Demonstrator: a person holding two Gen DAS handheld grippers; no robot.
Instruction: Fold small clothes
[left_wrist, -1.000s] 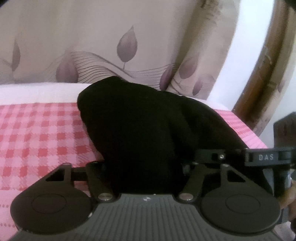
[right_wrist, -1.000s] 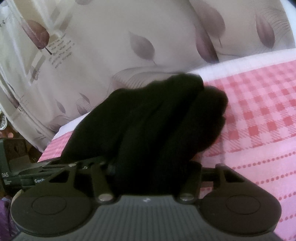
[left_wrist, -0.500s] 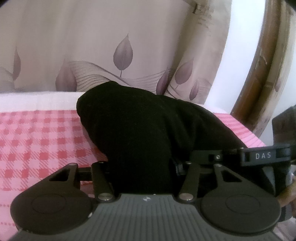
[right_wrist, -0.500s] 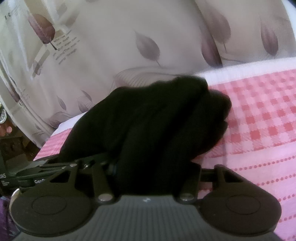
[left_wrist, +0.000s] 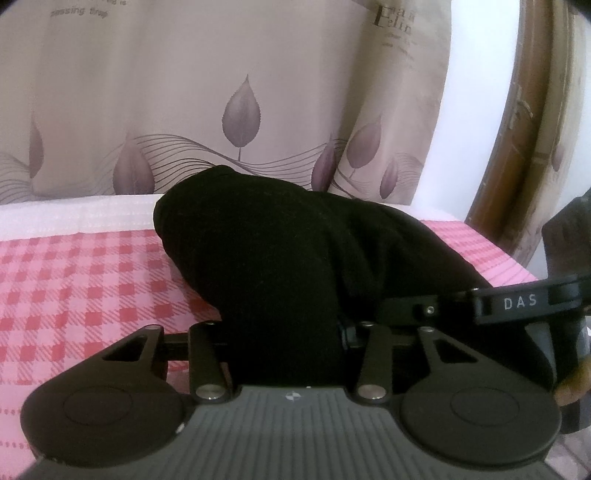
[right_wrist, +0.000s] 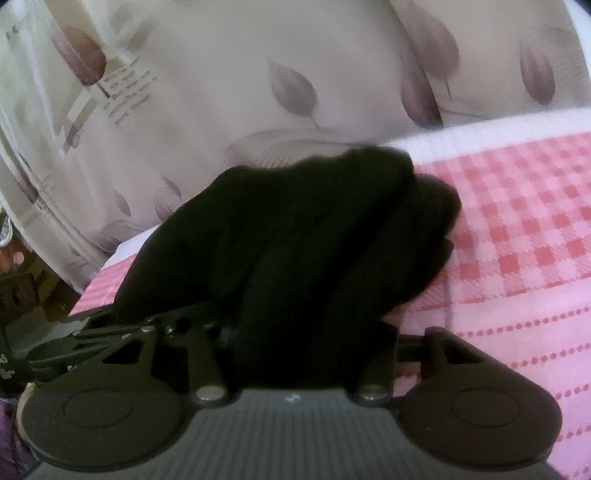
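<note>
Compared with a second ago, more of the leaf-print curtain (left_wrist: 240, 92) shows above the bed in the left wrist view: printed lettering has come into sight at its top edge, and the far end of the black garment (left_wrist: 280, 258) now sits lower in the picture. In the right wrist view the same garment (right_wrist: 295, 240) and the curtain (right_wrist: 295, 74) have shifted only a little.

The left gripper (left_wrist: 284, 350) points forward over the pink checked bedcover (left_wrist: 74, 288), level with the bed. The black cloth fills the gap between its fingers and hides the tips, so it appears clamped on the garment. The right gripper (right_wrist: 299, 354) is likewise buried in bunched black folds, pinching the cloth, with the bedcover (right_wrist: 517, 240) to its right. The right gripper's body (left_wrist: 517, 302), marked DAS, shows just to the right in the left wrist view. The garment bulges up between the two, its far end lying on the checked cover near the curtain.
</note>
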